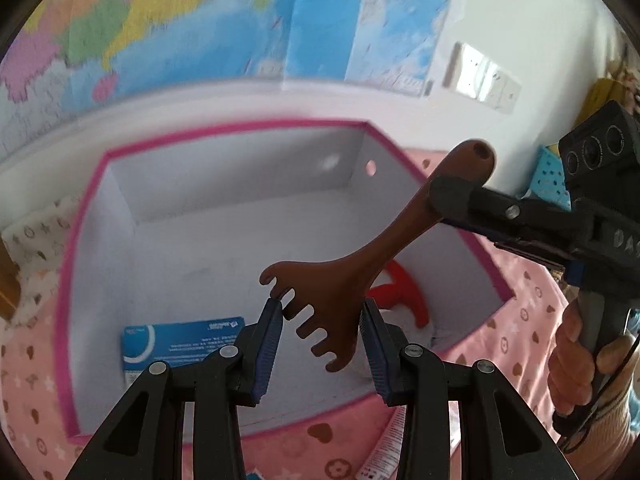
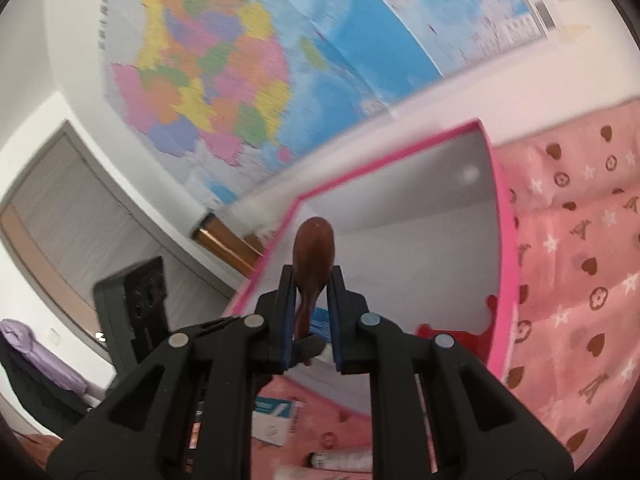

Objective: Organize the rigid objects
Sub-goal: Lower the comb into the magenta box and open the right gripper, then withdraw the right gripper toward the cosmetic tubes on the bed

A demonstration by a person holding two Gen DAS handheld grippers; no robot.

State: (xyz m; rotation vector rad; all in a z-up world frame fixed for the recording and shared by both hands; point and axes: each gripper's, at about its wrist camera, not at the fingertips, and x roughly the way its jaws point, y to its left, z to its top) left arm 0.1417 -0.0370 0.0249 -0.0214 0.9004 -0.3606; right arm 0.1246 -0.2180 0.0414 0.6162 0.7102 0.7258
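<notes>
A brown rake-shaped utensil (image 1: pixel 340 280) with a toothed head hangs tilted over a white box with a pink rim (image 1: pixel 240 126). My right gripper (image 1: pixel 452 196) is shut on its rounded handle end, and a hand (image 1: pixel 580 360) holds that gripper. My left gripper (image 1: pixel 322 304) has its two pads pressed against the sides of the toothed head. In the right wrist view the handle (image 2: pixel 314 240) sticks up between the pads of my right gripper (image 2: pixel 312 276), above the box (image 2: pixel 504 240). The toothed head is hidden there.
Inside the box lie a red plastic piece (image 1: pixel 404 292) and a blue-and-white carton (image 1: pixel 180 340). The box stands on a pink patterned cloth (image 2: pixel 580 280). Another carton (image 2: pixel 276 420) and a tube (image 2: pixel 344 460) lie on the cloth. A map covers the wall behind.
</notes>
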